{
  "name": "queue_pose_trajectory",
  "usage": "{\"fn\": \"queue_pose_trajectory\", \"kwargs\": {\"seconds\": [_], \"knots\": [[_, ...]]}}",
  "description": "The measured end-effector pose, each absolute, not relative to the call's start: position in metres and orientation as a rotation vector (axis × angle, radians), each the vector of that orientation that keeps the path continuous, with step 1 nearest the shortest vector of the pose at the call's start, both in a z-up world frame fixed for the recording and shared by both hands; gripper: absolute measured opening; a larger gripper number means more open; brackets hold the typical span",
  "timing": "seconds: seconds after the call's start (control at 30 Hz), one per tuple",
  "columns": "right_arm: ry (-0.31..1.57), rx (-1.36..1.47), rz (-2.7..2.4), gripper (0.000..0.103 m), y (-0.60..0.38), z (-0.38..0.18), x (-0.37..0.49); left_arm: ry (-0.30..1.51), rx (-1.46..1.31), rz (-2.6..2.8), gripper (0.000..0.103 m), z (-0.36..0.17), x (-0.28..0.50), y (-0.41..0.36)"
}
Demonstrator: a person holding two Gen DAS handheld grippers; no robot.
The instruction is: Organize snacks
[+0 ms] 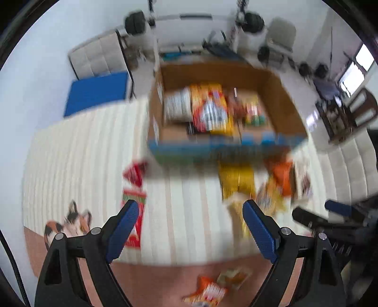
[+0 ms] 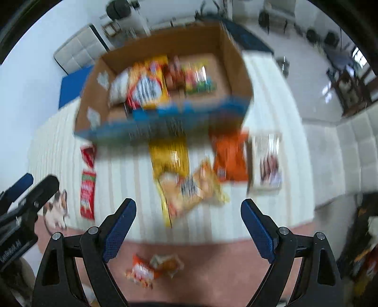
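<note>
A striped white rug [image 2: 118,179] holds a cardboard box [image 2: 236,68] full of snacks, with snack bags [image 2: 189,189] near it. The left hand-held gripper [image 1: 191,213] and right hand-held gripper [image 2: 188,212] both hang spread wide, grasping nothing.

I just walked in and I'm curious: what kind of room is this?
Probably a living room at home that doubles as a gym: a striped rug on the floor, a barbell on a rack by the far wall, and a cushioned seat.

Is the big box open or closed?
Open: the box shows snacks lying inside from above.
</note>
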State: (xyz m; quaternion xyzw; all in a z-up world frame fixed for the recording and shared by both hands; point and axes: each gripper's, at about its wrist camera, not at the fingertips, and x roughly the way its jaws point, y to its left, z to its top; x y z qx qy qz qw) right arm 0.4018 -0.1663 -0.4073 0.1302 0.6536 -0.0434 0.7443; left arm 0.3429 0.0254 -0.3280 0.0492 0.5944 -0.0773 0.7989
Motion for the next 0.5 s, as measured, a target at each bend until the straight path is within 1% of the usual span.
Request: {"fn": "queue_pose_trajectory", "kwargs": {"seconds": [0.2,0.27,0.37,0.5], "knots": [[1.625,0.402,-0.074,0.092,-0.168,-0.472,0.339,1.501,0.252,-0.274,0.090,-0.410,0.270,0.017],[1.675,0.429,-0.073,0.092,-0.167,-0.492,0.318,1.582,0.259,-0.317,0.090,-0.432,0.244,0.014],[1.724,0.461,-0.067,0.092,-0.166,-0.512,0.296,1.651,0.276,-0.369,0.090,-0.456,0.214,0.005],[1.749,0.471,-0.056,0.092,-0.165,-0.527,0.284,1.700,0.333,-0.413,0.090,-0.482,0.194,-0.011]]}}
